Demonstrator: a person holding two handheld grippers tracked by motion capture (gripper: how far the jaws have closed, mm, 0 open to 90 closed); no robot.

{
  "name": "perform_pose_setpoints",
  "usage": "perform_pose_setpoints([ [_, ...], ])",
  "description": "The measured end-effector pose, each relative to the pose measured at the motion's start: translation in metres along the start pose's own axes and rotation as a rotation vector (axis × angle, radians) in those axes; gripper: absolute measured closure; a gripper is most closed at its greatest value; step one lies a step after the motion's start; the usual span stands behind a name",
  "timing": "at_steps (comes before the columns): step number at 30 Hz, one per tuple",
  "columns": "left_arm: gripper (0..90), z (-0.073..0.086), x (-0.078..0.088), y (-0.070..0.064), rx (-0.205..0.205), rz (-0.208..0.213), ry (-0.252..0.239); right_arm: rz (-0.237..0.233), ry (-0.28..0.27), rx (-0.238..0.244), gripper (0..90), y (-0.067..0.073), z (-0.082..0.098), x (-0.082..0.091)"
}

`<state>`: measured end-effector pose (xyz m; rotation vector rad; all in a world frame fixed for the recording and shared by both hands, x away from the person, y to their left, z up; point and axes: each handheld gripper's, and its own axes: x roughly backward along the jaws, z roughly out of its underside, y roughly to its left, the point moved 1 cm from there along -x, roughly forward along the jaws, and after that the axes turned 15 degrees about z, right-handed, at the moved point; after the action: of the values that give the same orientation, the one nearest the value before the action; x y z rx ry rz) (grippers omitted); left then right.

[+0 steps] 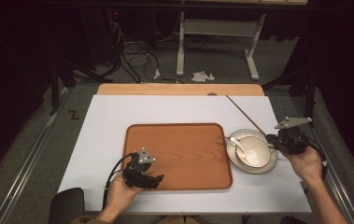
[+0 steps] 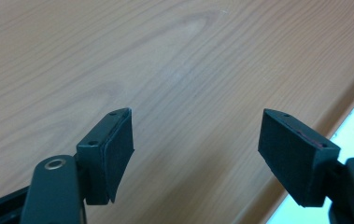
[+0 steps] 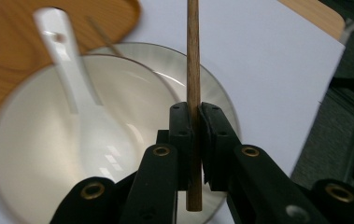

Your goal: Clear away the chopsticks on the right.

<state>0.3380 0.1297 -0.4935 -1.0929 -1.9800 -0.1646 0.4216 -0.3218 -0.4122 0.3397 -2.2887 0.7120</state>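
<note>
The left gripper (image 1: pixel 158 179) rests wide and empty over the wooden tray's (image 1: pixel 179 140) near edge. The right gripper (image 3: pixel 194 116) is clamped on a chopstick (image 3: pixel 193 56) near its end, above the bowl (image 1: pixel 254 151) holding a ceramic spoon (image 3: pixel 72 79). So thin a pinch could let the stick pivot or strike the bowl rim. The bare tabletop (image 1: pixel 165 109) beyond offers room.

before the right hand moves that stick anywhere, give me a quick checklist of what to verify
1. Right gripper jaws clamped on the wooden stick: ok.
2. Stick held near its lower end, long part sticking out ahead: ok.
3. Left gripper jaws open, nothing between them: ok.
4. Wooden tray bare where the left gripper rests: ok.
5. Spoon resting in the bowl, beside the tray: ok.
6. Stick's far tip clear of anything: cannot tell.
</note>
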Motion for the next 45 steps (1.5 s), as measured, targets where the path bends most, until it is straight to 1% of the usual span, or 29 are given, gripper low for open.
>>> perform_pose_setpoints([
  [3,26.8,0.000,0.000,0.000,-0.002,-0.001,0.003,-0.020,-0.023,0.017,84.8,0.014,-0.004,0.016],
  [4,26.8,0.000,0.000,0.000,-0.002,-0.001,0.003,-0.042,-0.050,0.023,84.8,0.023,-0.006,0.026],
  [5,26.8,0.000,0.000,0.000,-0.002,-0.001,0.003,-0.042,-0.050,0.023,84.8,0.023,-0.006,0.026],
  [6,26.8,0.000,0.000,0.000,-0.002,-0.001,0.003,-0.054,-0.061,0.027,84.8,0.028,-0.007,0.030],
  [7,26.8,0.000,0.000,0.000,-0.002,-0.001,0.003,-0.068,-0.068,0.024,84.8,0.033,-0.008,0.034],
  [9,26.8,0.000,0.000,-0.001,-0.002,-0.003,0.000,-0.097,-0.084,0.034,84.7,0.043,-0.008,0.039],
  [10,26.8,0.000,0.000,-0.001,-0.002,-0.003,0.000,-0.108,-0.083,0.043,84.7,0.048,-0.009,0.040],
  [11,26.8,0.000,0.000,-0.001,-0.003,-0.003,0.001,-0.134,-0.088,0.045,84.6,0.059,-0.009,0.041],
  [12,26.8,0.000,0.000,-0.001,-0.004,-0.001,0.003,-0.134,-0.088,0.045,84.6,0.059,-0.009,0.041],
  [13,26.8,0.000,0.000,-0.001,-0.005,-0.002,0.002,-0.154,-0.084,0.053,84.6,0.071,-0.009,0.041],
  [14,26.8,0.000,0.000,-0.001,-0.005,0.000,0.002,-0.154,-0.084,0.053,84.6,0.071,-0.009,0.041],
  [16,26.8,0.000,0.001,-0.001,-0.003,0.000,-0.001,-0.178,-0.080,0.060,84.5,0.083,-0.008,0.038],
  [17,26.8,0.000,0.001,-0.001,-0.001,0.001,-0.003,-0.196,-0.064,0.064,84.4,0.095,-0.007,0.034],
  [18,26.8,0.000,0.001,-0.001,-0.001,0.001,-0.003,-0.200,-0.058,0.073,84.4,0.101,-0.007,0.032],
  [19,26.8,0.000,0.001,-0.001,-0.002,0.001,-0.004,-0.200,-0.058,0.073,84.4,0.101,-0.007,0.032],
  [21,26.8,0.000,0.001,-0.001,-0.002,0.001,-0.005,-0.209,-0.043,0.082,84.4,0.112,-0.006,0.026],
  [22,26.8,0.000,0.001,-0.001,-0.002,0.001,-0.005,-0.218,-0.035,0.092,84.4,0.116,-0.006,0.023],
  [24,26.8,0.000,0.002,-0.001,-0.003,0.001,-0.005,-0.228,-0.024,0.097,84.3,0.125,-0.007,0.018],
  [30,26.8,0.000,0.001,-0.001,-0.005,0.002,-0.001,-0.239,0.007,0.098,84.3,0.139,-0.007,0.005],
  [31,26.8,0.000,0.001,-0.001,-0.006,0.002,0.000,-0.244,0.021,0.100,84.2,0.145,-0.008,0.000],
  [32,26.8,0.000,0.001,-0.001,-0.006,0.002,0.000,-0.244,0.021,0.100,84.2,0.145,-0.008,0.000],
  [33,26.8,0.000,0.001,-0.001,-0.005,0.002,-0.002,-0.241,0.030,0.111,84.2,0.147,-0.008,-0.003],
  [36,26.8,0.000,0.002,-0.001,-0.003,0.001,-0.005,-0.237,0.057,0.118,84.3,0.153,-0.007,-0.010],
  [37,26.8,0.000,0.002,-0.001,-0.004,0.003,-0.004,-0.232,0.075,0.119,84.2,0.155,-0.005,-0.013],
  [39,26.8,0.000,0.001,-0.001,-0.004,0.005,-0.003,-0.229,0.076,0.127,84.2,0.156,-0.005,-0.015],
  [41,26.8,0.000,0.001,-0.001,-0.005,0.006,-0.003,-0.230,0.090,0.122,84.1,0.159,-0.004,-0.018],
  [45,26.8,0.000,0.002,-0.001,-0.003,0.005,-0.007,-0.226,0.117,0.145,84.0,0.164,-0.001,-0.023],
])
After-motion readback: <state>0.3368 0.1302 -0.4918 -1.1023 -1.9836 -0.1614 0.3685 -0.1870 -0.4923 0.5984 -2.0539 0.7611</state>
